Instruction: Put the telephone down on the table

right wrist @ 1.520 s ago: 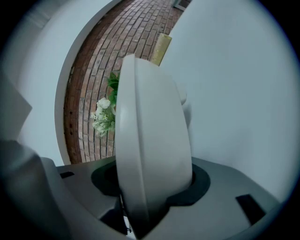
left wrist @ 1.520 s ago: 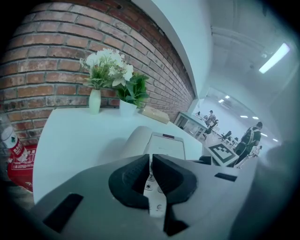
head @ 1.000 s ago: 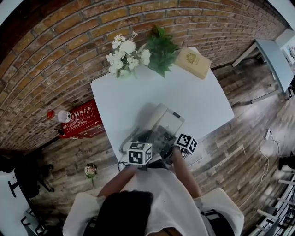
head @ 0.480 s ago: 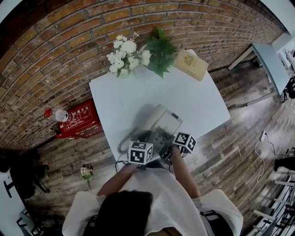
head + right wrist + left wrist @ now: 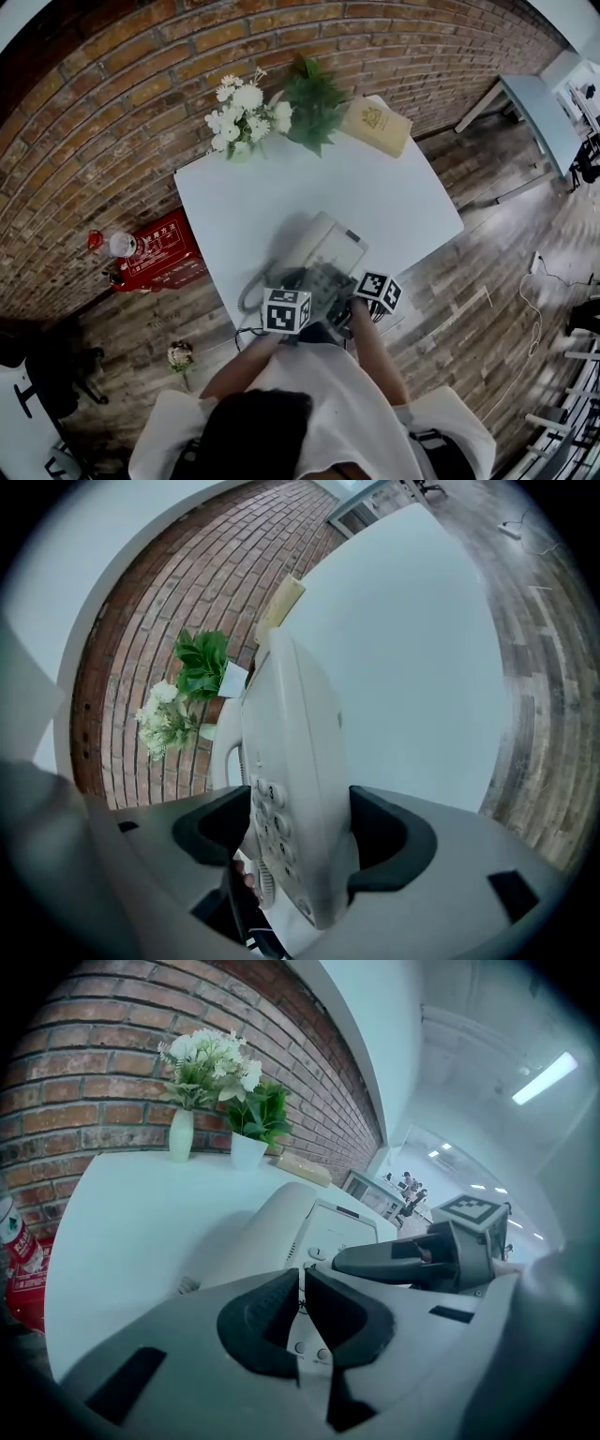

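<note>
A beige desk telephone [image 5: 321,251] lies over the near edge of the white table [image 5: 281,187], with its handset along the left side and a coiled cord [image 5: 246,298] trailing off the front. My right gripper [image 5: 349,302] is shut on the telephone's near right edge. In the right gripper view the keypad body [image 5: 295,761] fills the gap between the jaws of the right gripper [image 5: 300,832]. My left gripper [image 5: 296,283] hovers at the telephone's near left. Its jaws [image 5: 302,1312] are shut with nothing between them, just above the telephone [image 5: 328,1232]. The right gripper [image 5: 412,1258] shows alongside.
At the table's far edge, against the brick wall, stand a vase of white flowers [image 5: 239,112] and a green plant [image 5: 314,98]. A tan book [image 5: 375,125] lies on the far right corner. On the floor to the left are a red box [image 5: 155,248] and a bottle [image 5: 122,244].
The head camera has drifted a little. Both grippers and the telephone stay in about the same place at the table's near edge.
</note>
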`<state>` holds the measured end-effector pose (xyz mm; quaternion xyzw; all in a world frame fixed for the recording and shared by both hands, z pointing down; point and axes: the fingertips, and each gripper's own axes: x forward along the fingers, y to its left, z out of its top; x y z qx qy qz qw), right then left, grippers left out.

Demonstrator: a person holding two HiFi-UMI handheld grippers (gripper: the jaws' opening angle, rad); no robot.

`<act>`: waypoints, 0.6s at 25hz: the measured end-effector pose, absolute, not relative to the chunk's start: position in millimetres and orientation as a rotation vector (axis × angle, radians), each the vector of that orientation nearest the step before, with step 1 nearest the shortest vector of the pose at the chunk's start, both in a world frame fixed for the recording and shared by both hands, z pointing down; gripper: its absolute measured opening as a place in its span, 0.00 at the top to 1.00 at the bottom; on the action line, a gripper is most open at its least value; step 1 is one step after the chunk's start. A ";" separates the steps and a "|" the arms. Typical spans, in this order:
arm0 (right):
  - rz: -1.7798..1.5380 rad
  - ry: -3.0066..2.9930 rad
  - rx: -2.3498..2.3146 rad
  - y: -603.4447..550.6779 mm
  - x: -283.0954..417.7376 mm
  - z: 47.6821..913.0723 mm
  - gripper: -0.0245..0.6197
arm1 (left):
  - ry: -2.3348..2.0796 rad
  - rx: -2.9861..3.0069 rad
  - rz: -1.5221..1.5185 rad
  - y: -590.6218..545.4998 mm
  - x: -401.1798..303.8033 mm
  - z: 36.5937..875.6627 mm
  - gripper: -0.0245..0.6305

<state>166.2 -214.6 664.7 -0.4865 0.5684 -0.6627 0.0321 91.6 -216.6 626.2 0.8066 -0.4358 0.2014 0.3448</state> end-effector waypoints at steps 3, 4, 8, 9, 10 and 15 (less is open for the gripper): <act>-2.022 1.743 -1.507 -210.4 167.8 664.8 0.47 | -1.126 2.102 0.532 -214.2 92.7 628.0 0.90; -2.016 1.741 -1.515 -209.9 168.2 664.9 0.46 | -1.128 2.107 0.538 -213.7 92.9 628.5 0.90; -2.001 1.735 -1.564 -205.5 172.5 665.5 0.46 | -1.111 2.118 0.560 -209.6 96.7 632.5 0.90; -1.993 1.723 -1.559 -205.0 173.6 665.6 0.46 | -1.108 2.117 0.559 -209.4 97.2 633.1 0.90; -1.986 1.707 -1.547 -205.3 174.6 665.5 0.46 | -1.107 2.115 0.556 -209.6 97.8 633.5 0.90; -1.957 1.654 -1.551 -197.2 182.4 661.8 0.46 | -1.079 2.127 0.578 -203.9 102.0 636.8 0.90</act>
